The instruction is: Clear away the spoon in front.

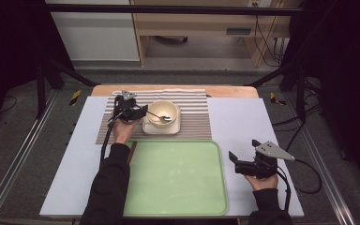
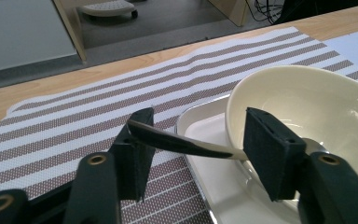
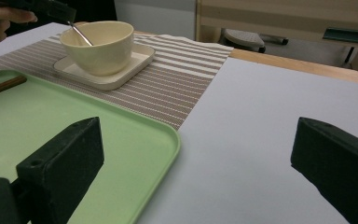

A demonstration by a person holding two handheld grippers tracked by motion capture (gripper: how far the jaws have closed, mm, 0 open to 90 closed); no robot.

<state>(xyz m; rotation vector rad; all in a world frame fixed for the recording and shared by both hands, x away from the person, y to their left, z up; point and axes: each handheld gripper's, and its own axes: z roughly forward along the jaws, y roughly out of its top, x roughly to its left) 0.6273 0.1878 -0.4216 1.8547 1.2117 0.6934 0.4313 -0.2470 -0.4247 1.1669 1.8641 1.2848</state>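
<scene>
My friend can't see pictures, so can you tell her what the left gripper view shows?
The left gripper has its two black jaws on either side of a spoon handle, one touching its tip, not yet clamped. The spoon rests in a cream bowl on a white square plate, on a striped placemat.

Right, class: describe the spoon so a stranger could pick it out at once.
Find the striped placemat beyond the green tray. On it a cream bowl sits on a square white plate. The spoon leans inside, the only metal piece, its handle sticking out over the rim.
</scene>
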